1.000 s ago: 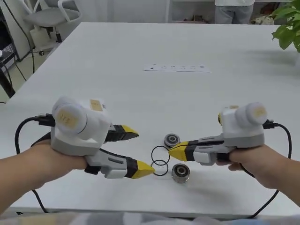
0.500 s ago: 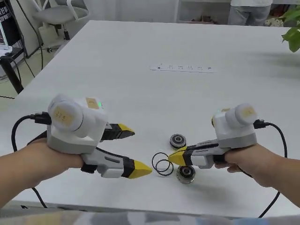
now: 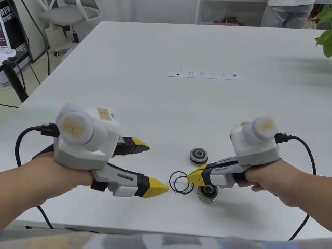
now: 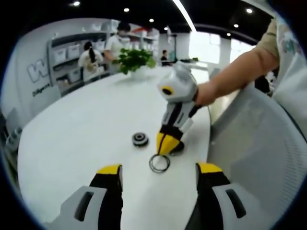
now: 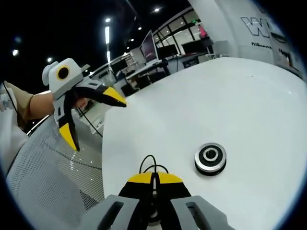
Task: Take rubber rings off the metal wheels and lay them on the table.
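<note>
White desk [image 3: 155,78] is carrying two thin black rubber rings [image 3: 179,183], lying overlapped beside round grooved metal wheels [image 3: 198,154], right claw [image 3: 192,177] hovering pinched shut at their edge, left claw [image 3: 157,167] gaping wide, probably staying clear.

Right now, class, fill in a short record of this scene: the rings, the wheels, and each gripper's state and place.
rings: two, loose, overlapping, flat on the table
far wheel: on the table, beyond the rings, apart from them
near wheel: on the table, partly hidden under the right gripper
left gripper: open, holding nothing, tips left of the rings
right gripper: shut, tip beside the rings' right edge; contact cannot be told
</note>
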A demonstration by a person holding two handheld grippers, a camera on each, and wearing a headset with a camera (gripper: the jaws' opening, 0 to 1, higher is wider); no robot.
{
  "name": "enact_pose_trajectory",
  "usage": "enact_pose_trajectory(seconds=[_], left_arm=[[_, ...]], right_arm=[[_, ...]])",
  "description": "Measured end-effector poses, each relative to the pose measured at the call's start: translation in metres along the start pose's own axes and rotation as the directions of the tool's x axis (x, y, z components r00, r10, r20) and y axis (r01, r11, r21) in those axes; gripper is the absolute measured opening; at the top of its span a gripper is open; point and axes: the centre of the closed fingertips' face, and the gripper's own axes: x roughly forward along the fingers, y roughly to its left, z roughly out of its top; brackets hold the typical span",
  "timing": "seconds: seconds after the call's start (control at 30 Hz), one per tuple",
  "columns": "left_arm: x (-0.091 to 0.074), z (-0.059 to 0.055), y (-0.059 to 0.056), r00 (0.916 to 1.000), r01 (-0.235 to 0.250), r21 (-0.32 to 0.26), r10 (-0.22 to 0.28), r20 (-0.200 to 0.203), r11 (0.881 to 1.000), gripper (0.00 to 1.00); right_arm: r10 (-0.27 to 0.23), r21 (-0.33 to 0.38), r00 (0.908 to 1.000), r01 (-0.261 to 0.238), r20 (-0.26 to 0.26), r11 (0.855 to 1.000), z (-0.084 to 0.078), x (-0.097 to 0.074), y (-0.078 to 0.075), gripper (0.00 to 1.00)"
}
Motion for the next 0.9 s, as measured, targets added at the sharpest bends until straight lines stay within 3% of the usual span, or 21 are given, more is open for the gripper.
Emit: enact_pose_trajectory(seconds=[0.27, 0.47, 0.67, 0.9], left_arm=[[0.002, -0.004, 0.001, 0.9998, 0.009, -0.002, -0.009, -0.019, 1.000, 0.62], [0.003, -0.005, 0.003, 0.9994, 0.017, -0.005, -0.018, -0.028, 1.000, 0.62], [0.009, -0.002, 0.010, 0.9996, 0.016, -0.011, -0.017, -0.025, 1.000, 0.61], [0.016, 0.005, 0.020, 0.9997, 0.015, -0.018, -0.015, -0.020, 1.000, 0.60]], right_arm=[[-0.005, -0.009, 0.9999, 0.005, -0.010, 1.000, -0.004, -0.002, -0.001, 0.07], [-0.013, 0.009, 0.9996, 0.013, 0.024, 1.000, 0.002, -0.009, -0.005, 0.10], [-0.023, 0.043, 0.9967, 0.019, 0.078, 0.999, 0.011, -0.020, -0.009, 0.14], [-0.053, 0.035, 0.9904, 0.049, 0.128, 0.998, 0.022, -0.034, -0.018, 0.16]])
